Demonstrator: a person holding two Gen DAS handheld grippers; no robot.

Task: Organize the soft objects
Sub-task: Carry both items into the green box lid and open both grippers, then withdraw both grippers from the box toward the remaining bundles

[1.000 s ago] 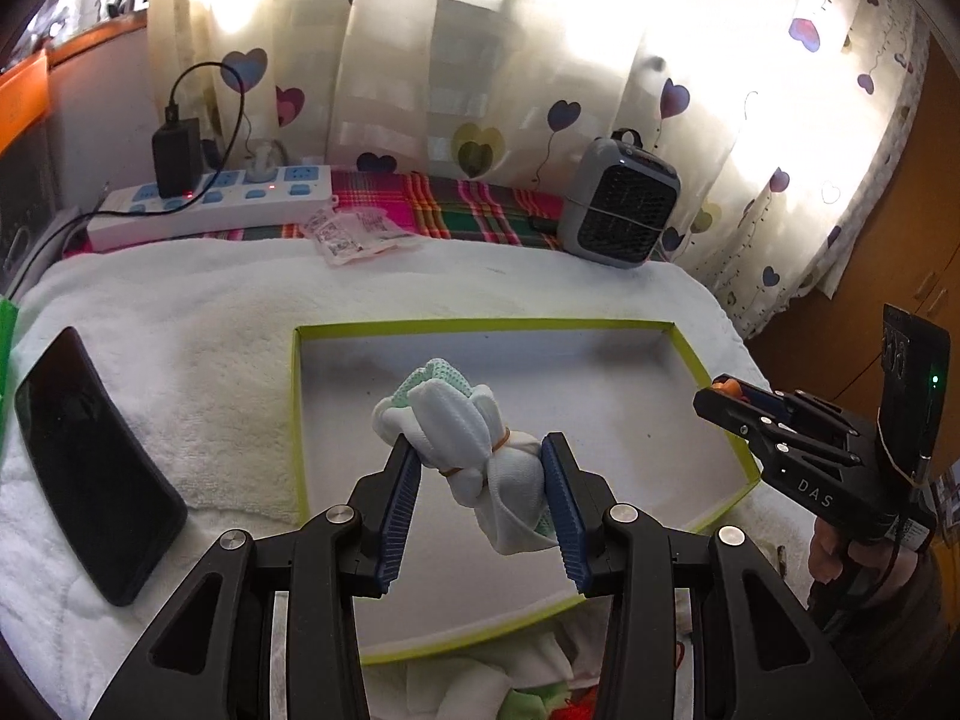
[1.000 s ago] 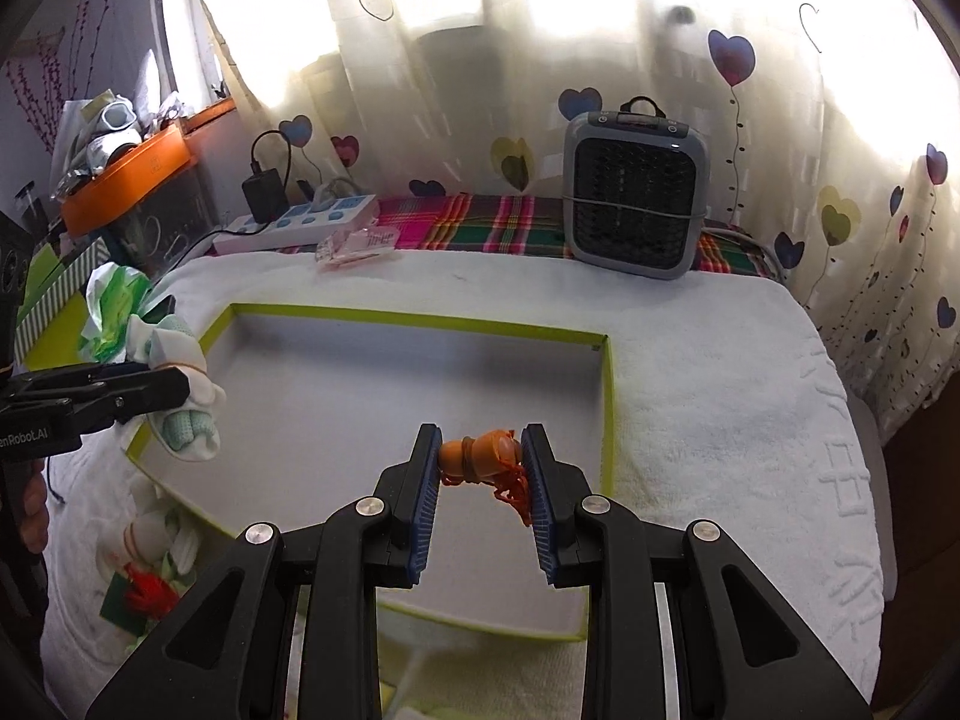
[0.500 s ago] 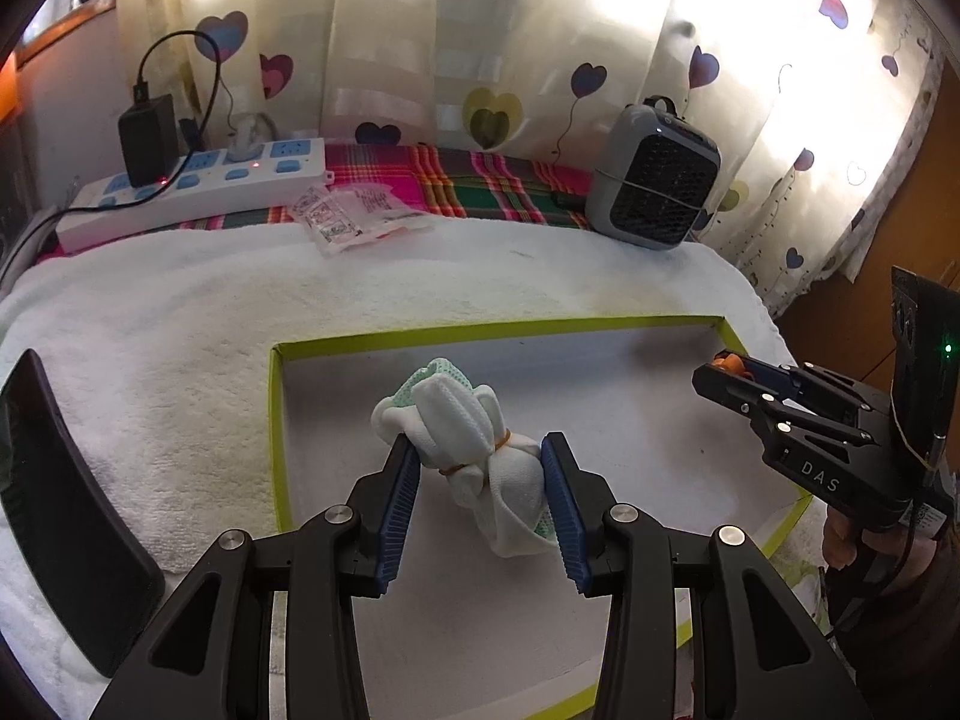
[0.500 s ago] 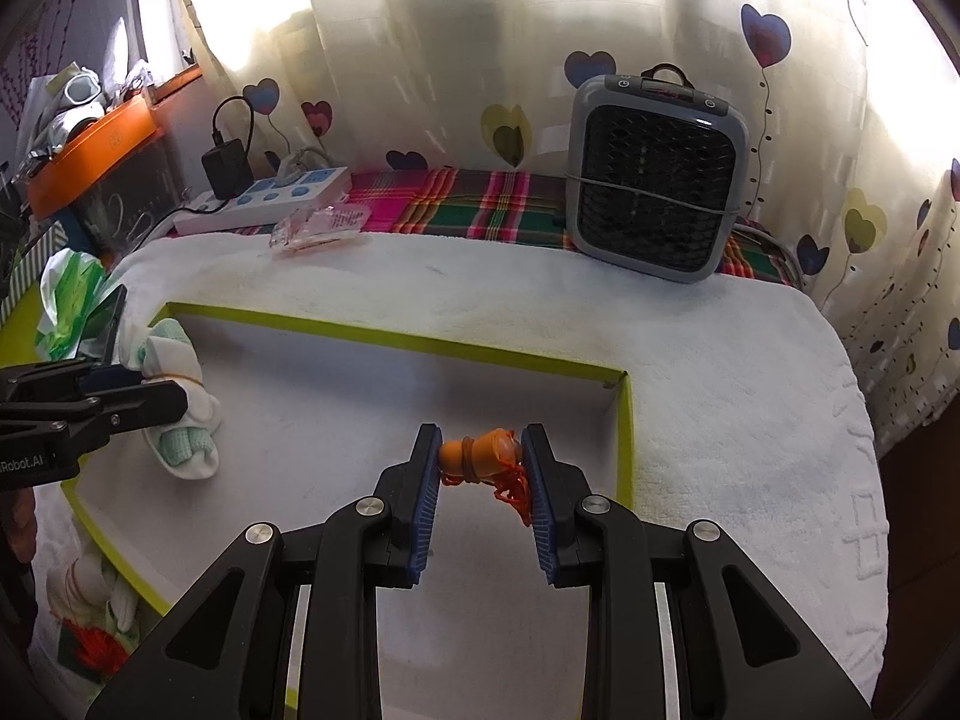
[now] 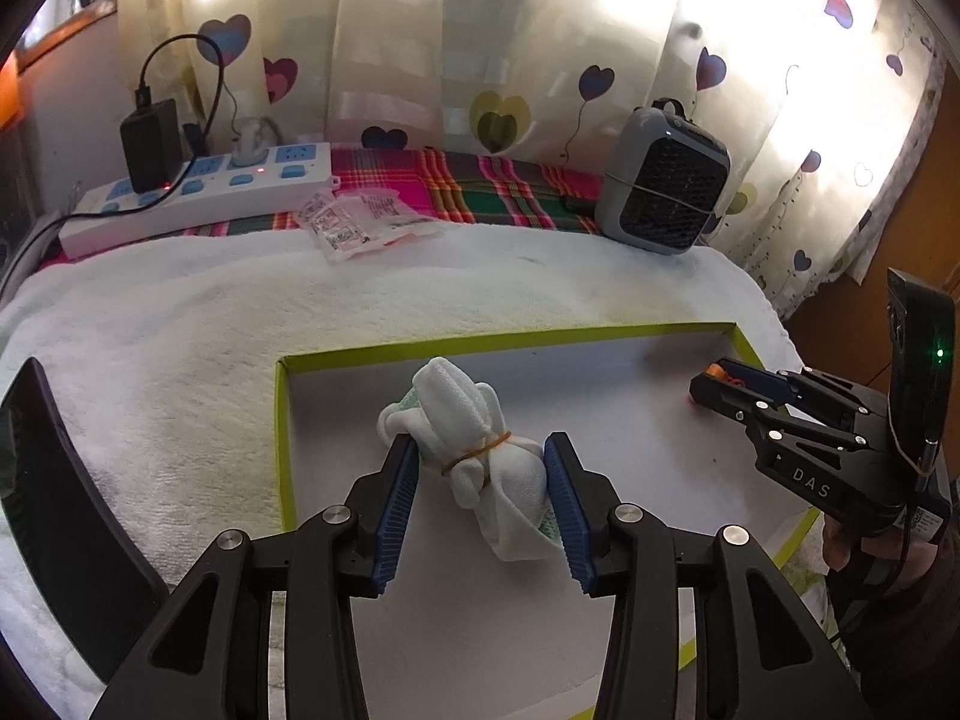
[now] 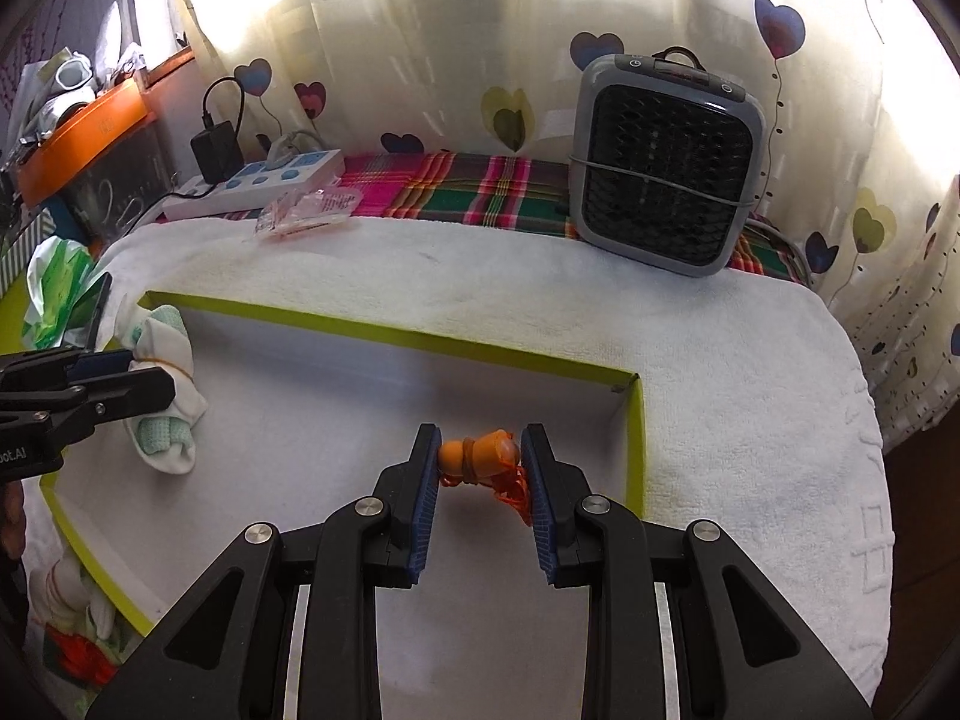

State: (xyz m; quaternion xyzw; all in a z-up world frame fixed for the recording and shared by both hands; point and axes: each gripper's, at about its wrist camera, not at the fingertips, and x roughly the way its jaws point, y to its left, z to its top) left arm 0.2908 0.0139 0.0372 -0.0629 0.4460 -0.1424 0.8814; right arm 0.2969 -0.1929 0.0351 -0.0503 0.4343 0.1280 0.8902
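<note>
Between left tool (image 5: 479,480) pads, just widened: white rubber-banded sock bundle (image 5: 474,450), barely touched. Right tool (image 6: 480,477) clamped on small orange rubber toy (image 6: 483,456), visible properly only from right wrist.

The white floor of my box (image 6: 633,420) is bare between my two grippers, so I can pass there. Its green wall stands at 12 and 3 o'clock. Past it at 1 o'clock sits the gray fan (image 6: 666,162); the power strip (image 6: 264,183) at 10.
</note>
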